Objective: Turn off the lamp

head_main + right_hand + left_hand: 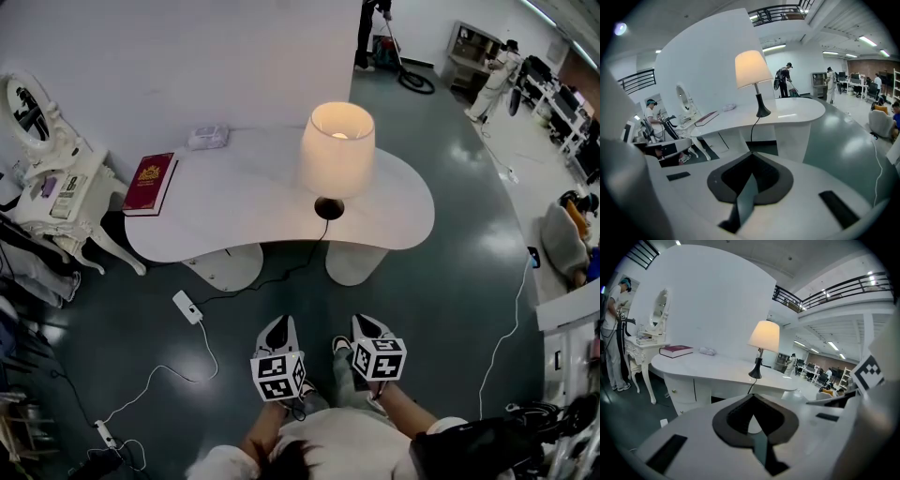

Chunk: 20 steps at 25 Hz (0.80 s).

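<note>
Left tool (278, 328) and right tool (368, 326) are both hanging pressed together and empty, well short of the worktop (234, 197) where the table lamp (336, 150) is glowing, so it's looking like the approach step, with next reaching for what's probably its cord switch (187, 307) on the floor.

The lamp (337, 150) stands upright in the upper middle of the head view, on the right half of a white curved table (234, 202), near its front edge. It is switched on: the cream, slightly tapered shade (336, 164) glows, brightest at its open top. Below the shade a thin dark stem meets a small round black base (328, 207) that sits flat on the tabletop. A black cord (298, 263) runs from the base over the table's front edge and down to the floor, curving left toward a small white box (187, 307).
</note>
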### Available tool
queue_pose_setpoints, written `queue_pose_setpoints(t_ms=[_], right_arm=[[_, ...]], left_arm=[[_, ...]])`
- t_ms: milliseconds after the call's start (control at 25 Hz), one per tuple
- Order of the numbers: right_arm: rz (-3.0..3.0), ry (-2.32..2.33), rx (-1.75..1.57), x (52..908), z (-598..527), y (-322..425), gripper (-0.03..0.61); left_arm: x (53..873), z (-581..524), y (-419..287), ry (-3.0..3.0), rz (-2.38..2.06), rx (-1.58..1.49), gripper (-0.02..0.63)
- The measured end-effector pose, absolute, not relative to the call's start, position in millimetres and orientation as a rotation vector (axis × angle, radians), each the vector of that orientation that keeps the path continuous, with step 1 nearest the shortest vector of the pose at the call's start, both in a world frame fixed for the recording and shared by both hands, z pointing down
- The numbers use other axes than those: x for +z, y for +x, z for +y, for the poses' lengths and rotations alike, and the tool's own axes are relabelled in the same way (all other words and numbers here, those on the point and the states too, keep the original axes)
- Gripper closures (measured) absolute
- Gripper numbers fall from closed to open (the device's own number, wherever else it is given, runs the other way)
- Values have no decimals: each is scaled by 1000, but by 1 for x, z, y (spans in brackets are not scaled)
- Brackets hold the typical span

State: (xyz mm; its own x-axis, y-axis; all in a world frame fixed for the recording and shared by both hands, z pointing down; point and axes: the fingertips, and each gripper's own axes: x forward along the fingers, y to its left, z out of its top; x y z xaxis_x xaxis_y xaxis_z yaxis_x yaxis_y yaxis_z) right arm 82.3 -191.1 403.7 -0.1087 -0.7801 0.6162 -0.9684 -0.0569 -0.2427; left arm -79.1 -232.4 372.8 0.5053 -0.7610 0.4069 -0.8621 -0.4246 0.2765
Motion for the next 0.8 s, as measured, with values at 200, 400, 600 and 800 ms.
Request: queue_pose_setpoints(t_ms=[200, 400, 600, 800], right_arm=[[-1996, 1821, 899, 399, -223, 83, 580], [-2039, 1773, 872, 395, -242, 84, 580], [-2043, 1750, 884, 398, -249, 91, 580], [-2036, 1732, 900, 409, -257, 97, 580]], left_arm=[[379, -243, -71, 2269, -1384, 333, 606], [389, -253, -65, 2221, -1394, 340, 606], [403, -261, -61, 2174, -1395, 346, 606], [417, -268, -60, 2154, -1405, 368, 606]])
